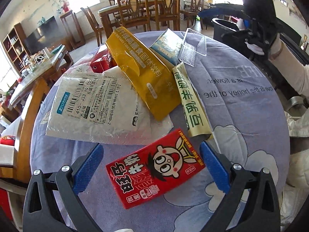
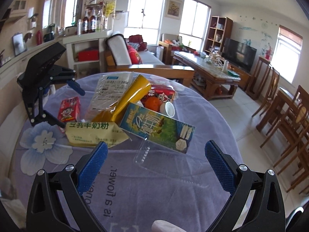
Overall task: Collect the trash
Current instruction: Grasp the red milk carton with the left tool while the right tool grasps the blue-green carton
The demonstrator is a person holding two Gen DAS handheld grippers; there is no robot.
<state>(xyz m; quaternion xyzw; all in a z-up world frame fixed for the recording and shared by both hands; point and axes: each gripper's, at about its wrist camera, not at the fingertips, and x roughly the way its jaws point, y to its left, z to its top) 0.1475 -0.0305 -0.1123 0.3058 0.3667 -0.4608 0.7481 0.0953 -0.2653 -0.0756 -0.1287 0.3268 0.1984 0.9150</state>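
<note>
Trash is lying heaped mid-table (image 1: 251,116) on the lilac cloth (image 2: 173,183), largest first: white mailer (image 1: 92,104) lying flat, yellow pouch (image 1: 143,77) leaning across it, green carton (image 2: 158,130) tilting behind, cream sachet (image 1: 191,100) beside the pouch, near red carton (image 1: 154,170) lying apart from the heap, far red carton (image 1: 101,60) partly hidden under the pouch, clear tray (image 1: 193,46) at the far side, small white cup (image 2: 170,109) half buried.

Left gripper (image 1: 152,168) is hovering with jaws spread wide, straddling the near red carton; pads are not touching it. Right gripper (image 2: 154,164) is also gaping, holding nothing, pointing at the clear tray and green carton.

Step in hand, judging: left is lining up on the near red carton. To do it well: be keeping the pads square to the carton's long sides, dropping until the pads are level with its body, then squeezing gently, as the thin card will likely crush. Avoid catching the sachet tip, which is sitting just beside the right pad.

Room: open cloth is showing near both grippers and right of the sachet. A black bin (image 1: 226,29) seems to be standing past the far table edge, near the right gripper, so the carry path looks to be crossing the heap; lifting clear first looks safer.
</note>
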